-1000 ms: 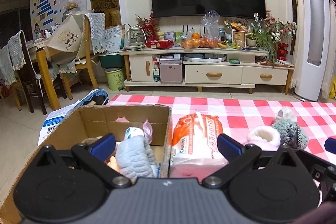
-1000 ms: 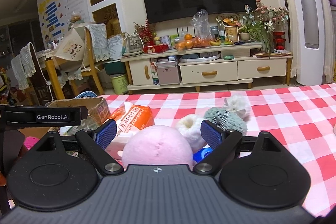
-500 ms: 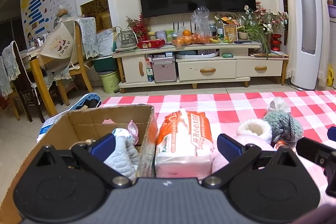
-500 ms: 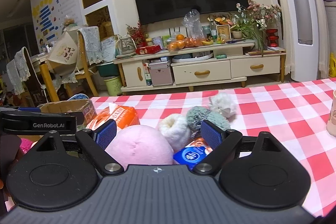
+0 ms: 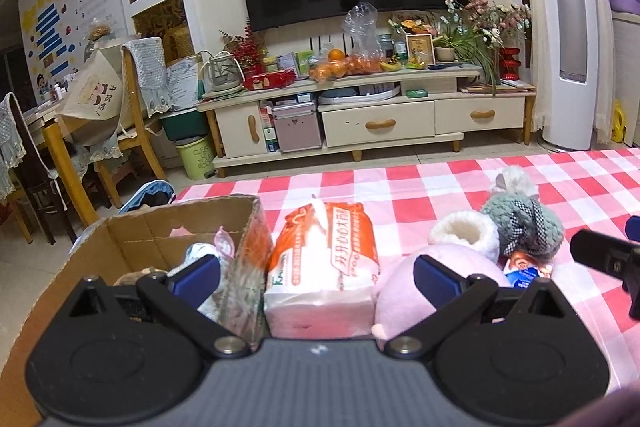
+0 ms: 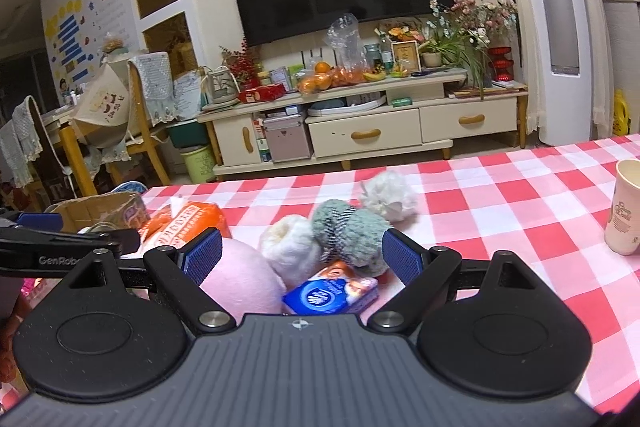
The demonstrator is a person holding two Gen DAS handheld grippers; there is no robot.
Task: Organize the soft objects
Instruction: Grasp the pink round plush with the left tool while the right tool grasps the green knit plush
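Worktop [image 6: 500,211]: covered in red, pink and white checked cloth.

Open brown cardboard box [image 5: 132,239]: at the left edge of the worktop; holds a pale grey-blue plush item [image 5: 200,255] and other soft things only partly visible.

Orange-and-white plastic pack of tissues [image 5: 324,259]: stands just right of the box wall, touching or nearly touching it.

Round pink plush toy [image 5: 404,279]: immediately right of the tissue pack.

White fluffy knitted bootie [image 6: 292,247]: behind the pink toy, touching it.

Grey-green knitted hat with checked band [image 6: 352,231]: beside the bootie, its white pompom [image 6: 388,195] lying farther back.

Small blue-and-orange tissue packet [image 6: 332,293]: flat on the cloth in front of the hat.

Cream paper cup [image 6: 624,207]: upright at the far right, well apart from the soft things.

Left claw [image 5: 316,273]: spread wide, grasping nothing; one finger over the box, the other in front of the pink toy, tissue pack between them.

Right claw [image 6: 302,255]: spread wide, grasping nothing; pink toy, bootie, hat and blue packet lie between its fingers.
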